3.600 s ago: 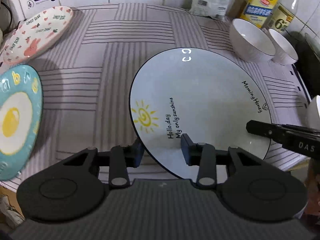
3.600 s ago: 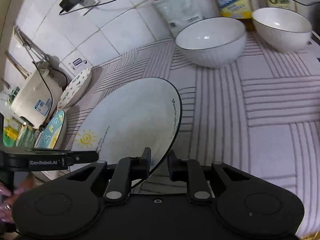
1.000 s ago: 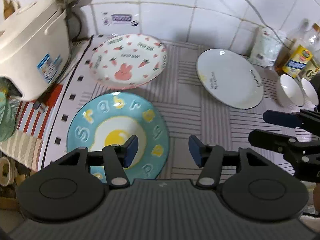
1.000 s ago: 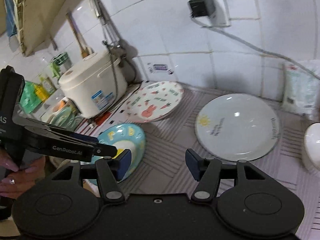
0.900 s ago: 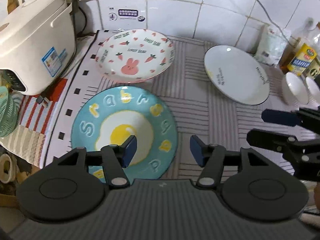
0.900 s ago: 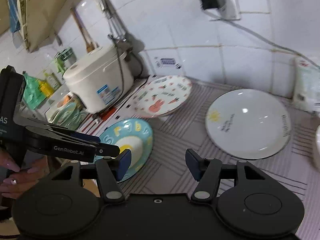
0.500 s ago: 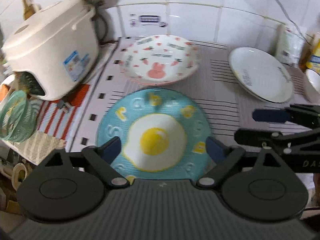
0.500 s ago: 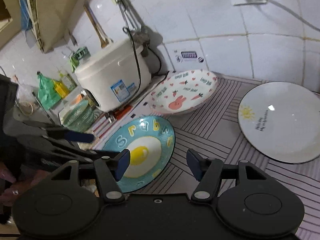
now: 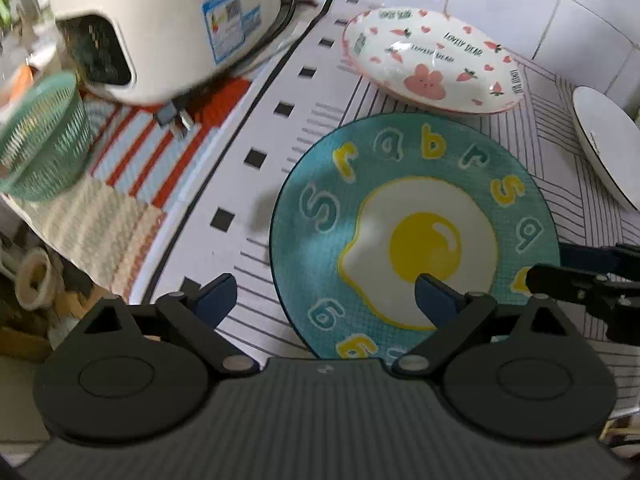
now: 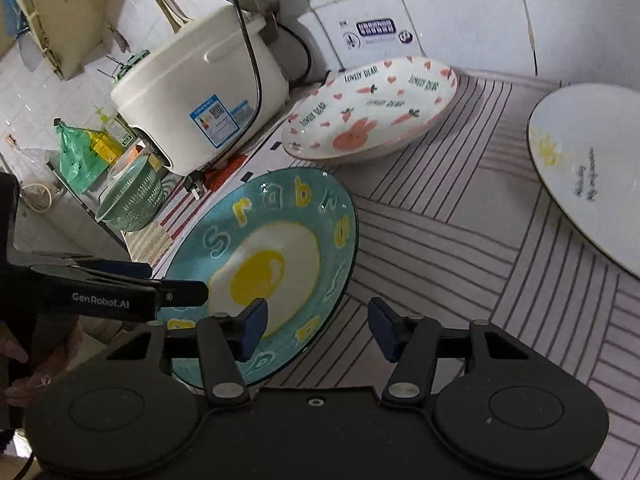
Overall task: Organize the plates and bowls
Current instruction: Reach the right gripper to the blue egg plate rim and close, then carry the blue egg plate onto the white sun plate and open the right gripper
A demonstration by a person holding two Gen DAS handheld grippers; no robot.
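A teal plate with a fried-egg picture (image 9: 416,236) (image 10: 276,264) lies on the striped mat. My left gripper (image 9: 324,300) is wide open, its jaws either side of the plate's near left rim. My right gripper (image 10: 316,330) is open, its jaws either side of the plate's near right rim; its fingers (image 9: 576,276) show at the plate's right edge in the left wrist view. A white plate with a pink rabbit (image 9: 432,60) (image 10: 372,112) lies behind it. A white sunshine plate (image 9: 604,152) (image 10: 588,168) lies to the right.
A white rice cooker (image 9: 160,24) (image 10: 200,100) stands at the back left on a striped cloth. A green mesh basket (image 9: 40,140) (image 10: 132,200) sits beside it at the counter's left edge. The tiled wall (image 10: 440,8) is behind the plates.
Both grippers have moved left and down toward the teal egg plate, which now sits between their jaws. The left gripper has opened wider. The white sunshine plate stays on the mat to the right.
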